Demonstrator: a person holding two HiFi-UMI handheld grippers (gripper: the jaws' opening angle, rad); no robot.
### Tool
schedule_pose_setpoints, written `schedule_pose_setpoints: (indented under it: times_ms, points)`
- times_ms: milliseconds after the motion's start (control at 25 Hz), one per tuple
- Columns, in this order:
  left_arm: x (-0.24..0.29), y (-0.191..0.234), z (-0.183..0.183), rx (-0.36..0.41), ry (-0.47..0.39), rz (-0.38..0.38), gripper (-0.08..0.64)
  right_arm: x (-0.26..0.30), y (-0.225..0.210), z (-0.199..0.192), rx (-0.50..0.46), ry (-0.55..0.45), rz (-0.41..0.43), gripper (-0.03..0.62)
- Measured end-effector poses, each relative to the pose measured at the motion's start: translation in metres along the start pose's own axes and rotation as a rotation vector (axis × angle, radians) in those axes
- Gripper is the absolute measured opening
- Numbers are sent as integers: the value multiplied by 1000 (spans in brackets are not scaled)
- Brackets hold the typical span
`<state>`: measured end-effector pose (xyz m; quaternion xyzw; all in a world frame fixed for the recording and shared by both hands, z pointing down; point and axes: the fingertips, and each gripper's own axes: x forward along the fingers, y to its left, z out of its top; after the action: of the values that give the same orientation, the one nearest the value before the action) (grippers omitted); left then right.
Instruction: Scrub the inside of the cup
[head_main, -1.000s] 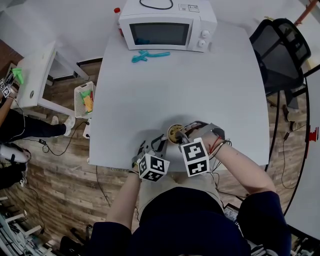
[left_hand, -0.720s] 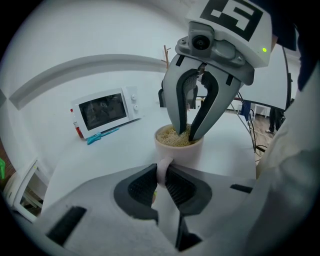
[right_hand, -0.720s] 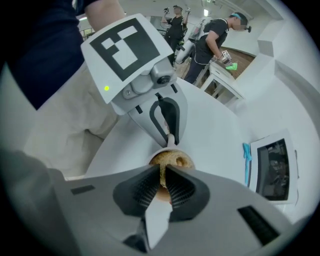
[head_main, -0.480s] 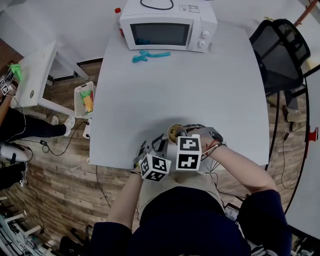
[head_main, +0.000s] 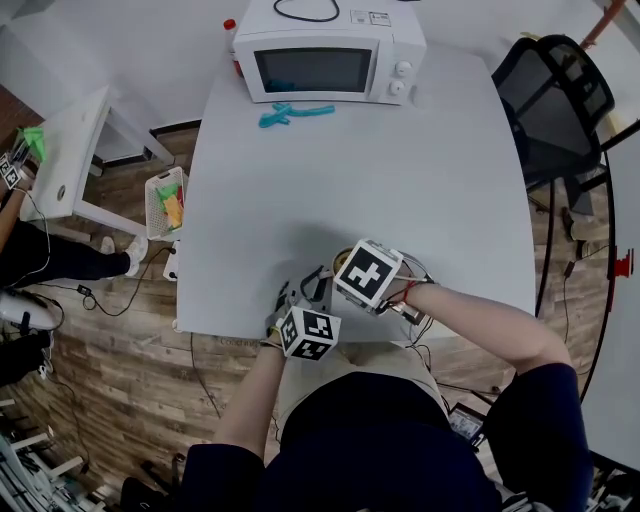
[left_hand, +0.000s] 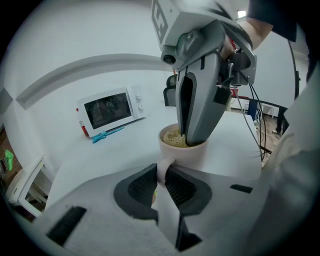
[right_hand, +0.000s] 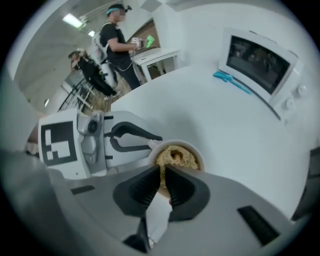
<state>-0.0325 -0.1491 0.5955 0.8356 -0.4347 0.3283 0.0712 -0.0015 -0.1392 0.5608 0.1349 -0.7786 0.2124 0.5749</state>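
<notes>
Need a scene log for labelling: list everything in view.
table: one, grey, centre
microwave: one, white, table's far edge
bottle: one, red-capped, beside microwave
utensil: one, teal, before microwave
cup: one, white, table's near edge
scrubber: one, tan, inside cup
chair: one, black, right of table
basket: one, white, floor left of table
side table: one, white, far left
left tool: one, grey, shut on cup's handle
right tool: one, grey, shut on scrubber

Dark navy top (head_main: 380, 440), short sleeves. Left gripper (left_hand: 161, 182) and right gripper (right_hand: 162, 186): grey shells, black ribbed pads (left_hand: 142, 186), white cubes (head_main: 308, 333) bearing black square markers. Black cables (left_hand: 252, 112) trail from the right.
</notes>
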Motion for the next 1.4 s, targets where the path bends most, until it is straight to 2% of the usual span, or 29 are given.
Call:
schedule_pose_setpoints:
  times_ms: [120,320,440,760,880,960,1000,1120,1200,1320,1400]
  points:
    - [0,0,0,-1,0,3,57,2,-1,-6,195,8,71,49]
    - [0,1,0,-2,1,8,56,5,-1,-7,413,-3,141,48]
    - [0,0,1,-3,1,13,55,6,-2,-7,575,-29,194,48]
    - [1,0,0,-5,3,18,55,7,-10,-3,1082,-118,340,48]
    - [1,0,1,-6,2,18,55,7,-11,-2,1221,-143,404,47]
    - [1,1,1,-5,2,17,55,6,-10,-1,1200,-146,419,48]
    - [1,1,1,-5,3,15,55,5,-10,0,1141,-145,410,48]
    - [1,-2,1,-5,1,6,55,0,-5,3,849,-145,364,49]
    - [0,-5,1,-4,-4,-3,55,-5,0,3,674,-151,362,60]
    - [0,-6,1,1,-8,-8,56,-14,8,2,509,-157,389,135]
    - [0,-6,1,3,-8,-11,56,-17,11,-2,398,-148,377,165]
